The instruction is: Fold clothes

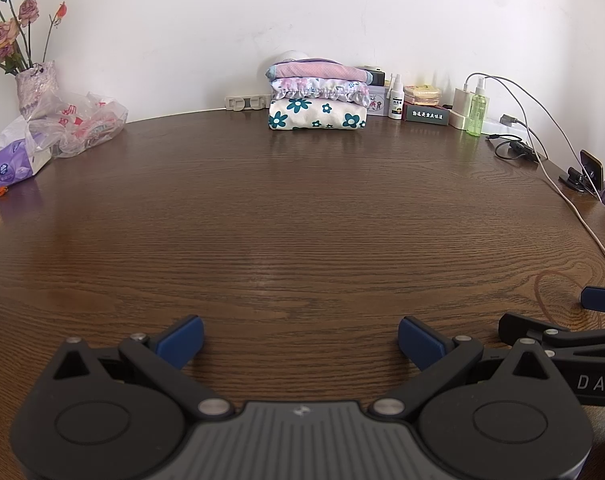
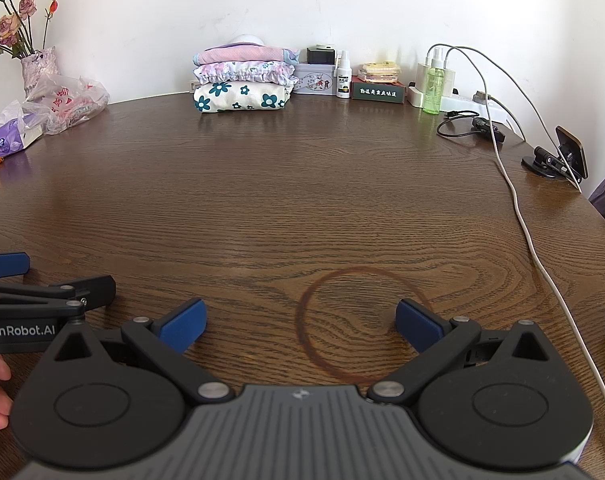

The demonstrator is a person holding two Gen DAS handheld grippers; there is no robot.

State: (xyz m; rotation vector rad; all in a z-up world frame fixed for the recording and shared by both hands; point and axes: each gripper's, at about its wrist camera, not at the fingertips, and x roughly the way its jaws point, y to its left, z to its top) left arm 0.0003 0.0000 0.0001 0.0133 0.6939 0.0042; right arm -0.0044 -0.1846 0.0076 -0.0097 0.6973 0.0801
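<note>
Each camera sits just behind its own claw, low over the brown table, and looks forward and downward. Both views share the stack of folded clothes far ahead at the wall. The right view stands beside the left one.

On the counter sit three folded clothes in one stack, two spray bottles, one vase of roses, one plastic bag, one tissue pack and one tin.
</note>
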